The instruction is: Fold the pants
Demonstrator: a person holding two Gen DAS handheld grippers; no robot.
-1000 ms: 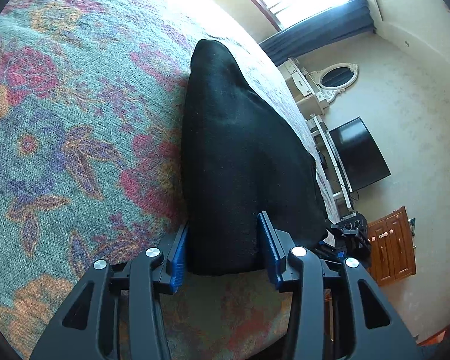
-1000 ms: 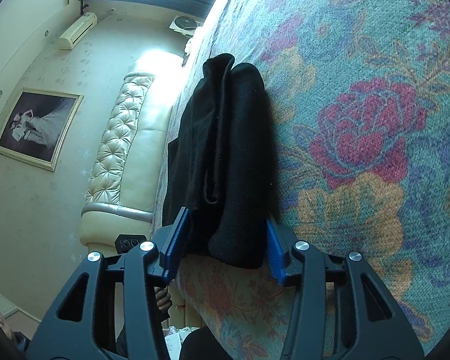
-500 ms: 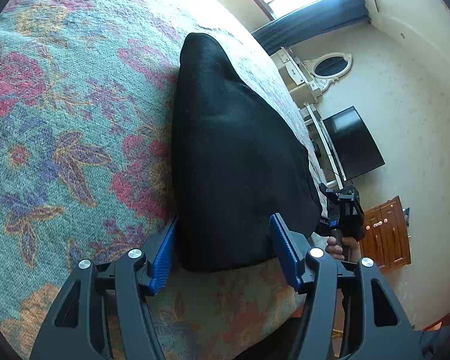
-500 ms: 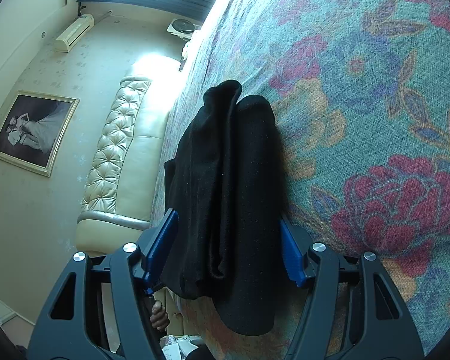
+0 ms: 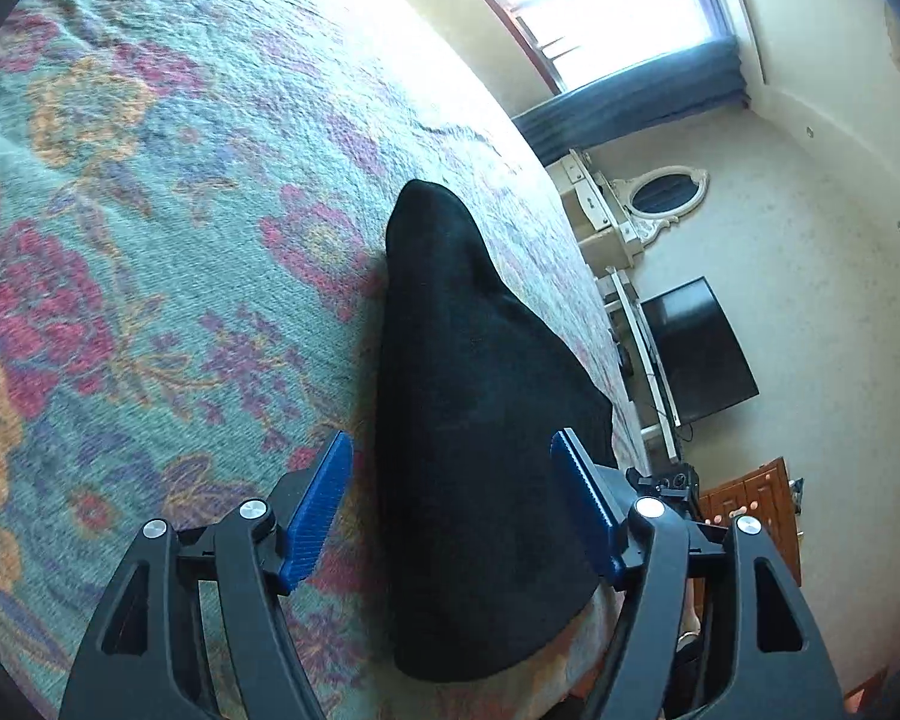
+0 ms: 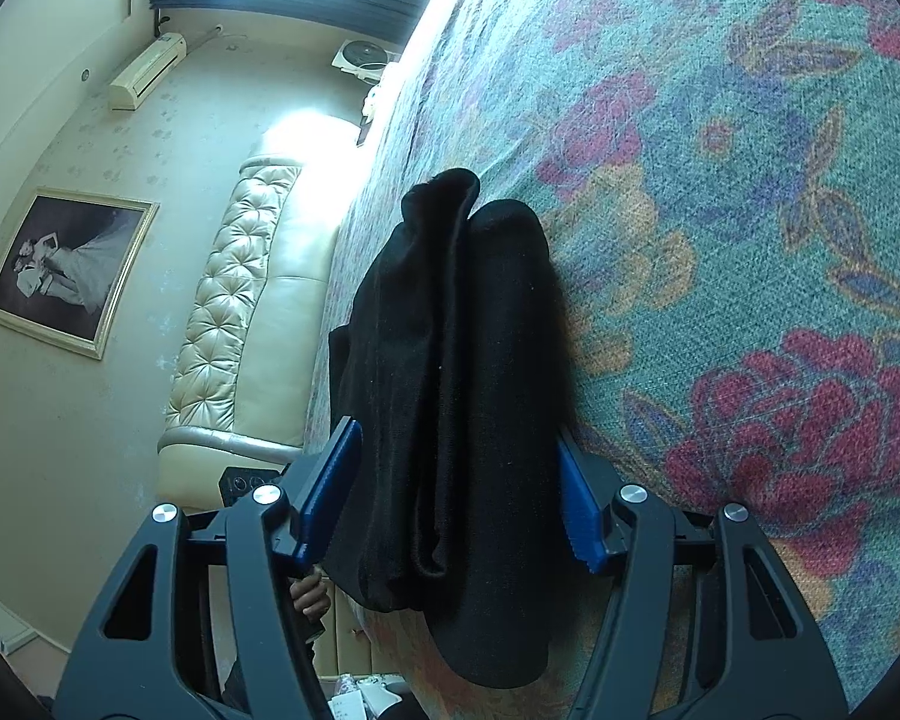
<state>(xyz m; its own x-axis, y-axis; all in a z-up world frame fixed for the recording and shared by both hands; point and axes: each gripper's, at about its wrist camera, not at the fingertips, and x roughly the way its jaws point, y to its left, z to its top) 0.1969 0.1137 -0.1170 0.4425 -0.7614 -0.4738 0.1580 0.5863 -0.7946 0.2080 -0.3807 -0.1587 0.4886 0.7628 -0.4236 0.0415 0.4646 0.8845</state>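
Black pants [image 5: 450,312], folded into a narrow stack, lie on a floral bedspread [image 5: 150,300] with their near end over the bed's edge. My left gripper [image 5: 450,438] straddles that end; its jaws are opening, and a gap shows between the blue pads [image 5: 321,504] and the cloth. In the right wrist view the pants [image 6: 450,312] show several stacked layers. My right gripper [image 6: 455,435] has the stack between its jaws, which are closing. Its pads [image 6: 576,504] sit right at the cloth's sides without squeezing it.
The bedspread [image 6: 750,240] stretches far beyond the pants. A tufted cream headboard [image 6: 234,300] and a framed picture [image 6: 66,270] stand past the bed on one side. On the other side are a dark TV [image 5: 696,354] and a wooden cabinet [image 5: 750,498].
The left jaws widened and let go of the pants. The right jaws also spread, and that gripper slid further along the stack, so the near end now reaches back between its fingers.
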